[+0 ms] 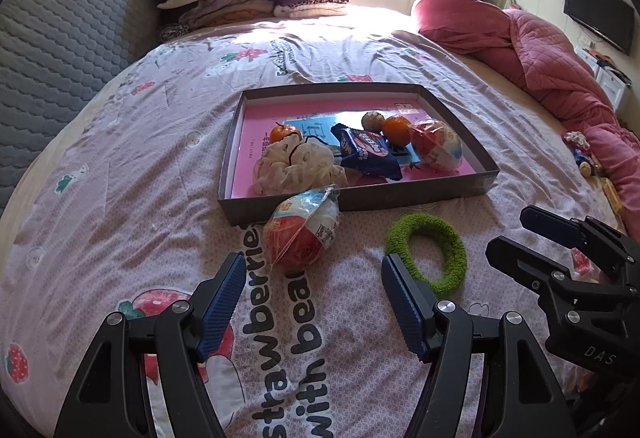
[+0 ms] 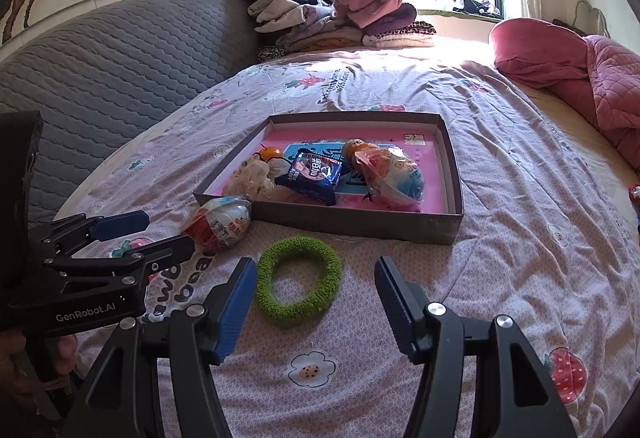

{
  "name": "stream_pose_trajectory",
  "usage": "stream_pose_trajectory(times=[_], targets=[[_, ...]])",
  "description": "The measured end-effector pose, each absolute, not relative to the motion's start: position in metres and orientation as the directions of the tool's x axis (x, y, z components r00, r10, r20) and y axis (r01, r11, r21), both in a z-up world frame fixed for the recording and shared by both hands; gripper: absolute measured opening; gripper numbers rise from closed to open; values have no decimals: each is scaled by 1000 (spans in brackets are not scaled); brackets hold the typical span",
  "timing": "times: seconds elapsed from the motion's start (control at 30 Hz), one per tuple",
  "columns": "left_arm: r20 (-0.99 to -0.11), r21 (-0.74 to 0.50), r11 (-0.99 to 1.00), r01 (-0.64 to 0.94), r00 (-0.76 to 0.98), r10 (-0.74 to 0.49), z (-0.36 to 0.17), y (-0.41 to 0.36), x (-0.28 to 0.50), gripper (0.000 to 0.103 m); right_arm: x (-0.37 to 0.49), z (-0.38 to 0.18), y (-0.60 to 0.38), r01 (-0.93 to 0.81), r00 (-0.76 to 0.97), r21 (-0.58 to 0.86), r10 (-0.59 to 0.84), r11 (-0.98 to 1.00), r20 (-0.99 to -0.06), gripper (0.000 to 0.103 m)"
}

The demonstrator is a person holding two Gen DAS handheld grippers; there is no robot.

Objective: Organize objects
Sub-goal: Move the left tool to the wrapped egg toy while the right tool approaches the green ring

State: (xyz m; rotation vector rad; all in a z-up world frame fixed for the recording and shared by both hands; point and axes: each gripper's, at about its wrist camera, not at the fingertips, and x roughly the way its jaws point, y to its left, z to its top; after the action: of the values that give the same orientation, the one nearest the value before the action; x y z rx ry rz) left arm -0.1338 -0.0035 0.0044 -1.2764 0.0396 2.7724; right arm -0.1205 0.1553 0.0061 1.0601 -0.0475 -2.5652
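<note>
Black tool [image 1: 312, 302] frames, blue ribbed pads, silver screws.

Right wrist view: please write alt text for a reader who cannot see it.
The open right gripper hovers over a green ring on the bedspread, in front of a shallow box of snacks. The open left gripper points at a wrapped egg.

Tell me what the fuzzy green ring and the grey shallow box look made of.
Fuzzy green ring: soft knitted or terry fabric, matte; its nubby pile and uneven, sagging outline suggest a stretchy hair tie. Grey shallow box: probably cardboard, matte outside; thin straight walls, pale inner faces, glossy pink printed floor.
</note>
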Motion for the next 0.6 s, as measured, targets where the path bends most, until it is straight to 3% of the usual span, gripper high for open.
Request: stream_pose_trajectory(times=[0.6], targets=[[-773,-7,-995,-98,-631,68,-27,-8,-162,72,-150,-34,151,261,-595,152,-282,-953,-753,61]])
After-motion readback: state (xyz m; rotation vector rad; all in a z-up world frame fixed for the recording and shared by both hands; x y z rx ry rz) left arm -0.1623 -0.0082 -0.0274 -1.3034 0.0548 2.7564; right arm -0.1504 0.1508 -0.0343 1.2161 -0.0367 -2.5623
